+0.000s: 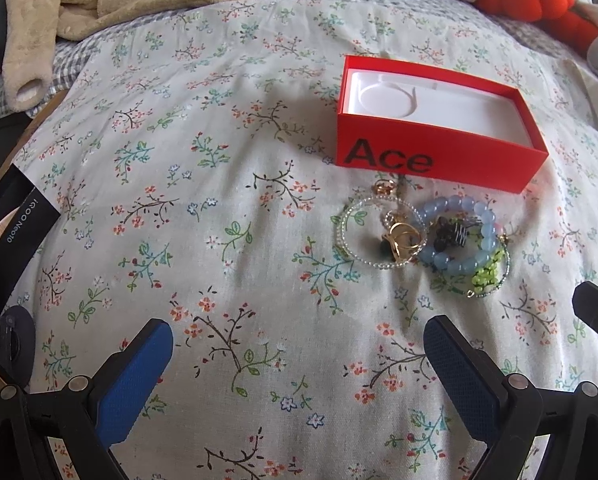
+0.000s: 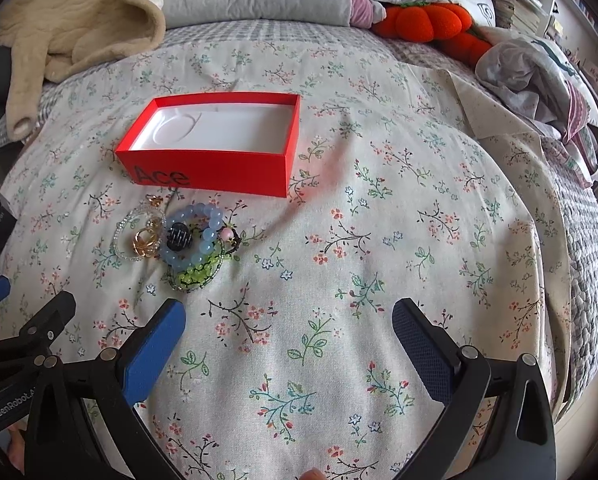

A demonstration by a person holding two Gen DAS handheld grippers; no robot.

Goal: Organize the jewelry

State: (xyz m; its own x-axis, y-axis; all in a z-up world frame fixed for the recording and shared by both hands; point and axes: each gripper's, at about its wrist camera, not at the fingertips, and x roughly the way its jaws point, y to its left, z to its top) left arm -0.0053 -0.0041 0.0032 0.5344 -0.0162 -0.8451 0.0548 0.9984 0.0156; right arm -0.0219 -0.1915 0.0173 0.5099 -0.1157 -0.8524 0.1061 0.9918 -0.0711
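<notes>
The red "Ace" box (image 1: 439,160) sits lidless on the floral bedsheet (image 1: 219,240), its white tray bare, presumably so pieces can be dropped straight in. The jewelry pile (image 1: 423,236) lies touching its front wall, at 6 o'clock from it: a blue bead bracelet (image 2: 195,240), gold rings (image 2: 145,242), a clear bead strand. The left gripper (image 1: 299,344) and the right gripper (image 2: 289,320) both hover with jaws spread wide, holding nothing, touching nothing; from the right one the pile lies at 11 o'clock.
</notes>
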